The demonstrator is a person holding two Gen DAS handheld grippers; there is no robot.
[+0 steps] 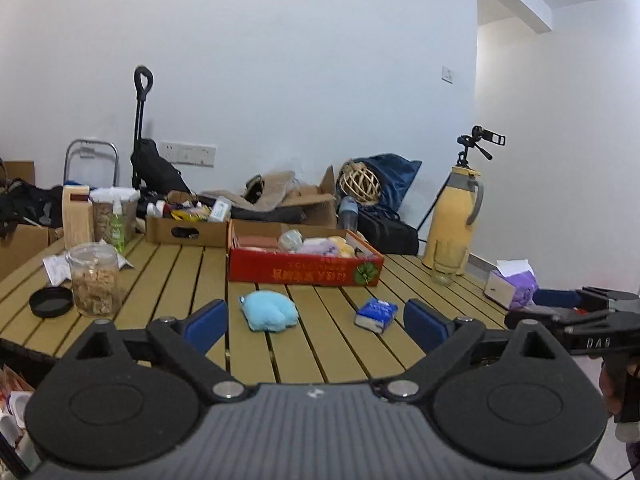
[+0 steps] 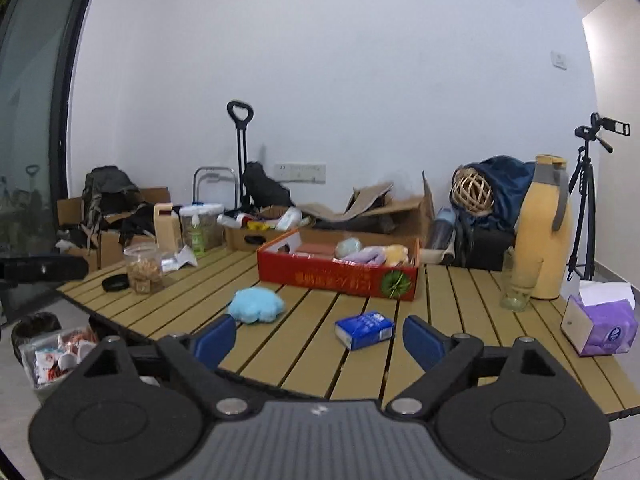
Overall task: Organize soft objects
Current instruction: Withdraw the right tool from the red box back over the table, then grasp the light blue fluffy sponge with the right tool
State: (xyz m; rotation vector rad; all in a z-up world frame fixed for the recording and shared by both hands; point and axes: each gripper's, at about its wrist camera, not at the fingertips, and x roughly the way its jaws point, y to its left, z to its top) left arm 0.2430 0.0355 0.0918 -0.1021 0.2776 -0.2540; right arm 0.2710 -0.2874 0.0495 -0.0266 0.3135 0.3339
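Slatted wooden tabletop (image 1: 168,276) carried a red cardboard box (image 1: 304,272) already holding several plush items, while a light-blue plush pad (image 1: 269,311) and a blue tissue pack (image 1: 376,314) lay loose just in front of it, probably awaiting transfer into the box. Both the left tool (image 1: 316,316) and the right tool (image 2: 318,334) hovered short of the tabletop's near edge with jaws spread apart and empty, apparently positioned to approach those two items. Only the left view showed the right tool from the side, whereas only the right view showed the glass door (image 2: 32,120) and the waste bag (image 2: 52,352) on the floor.
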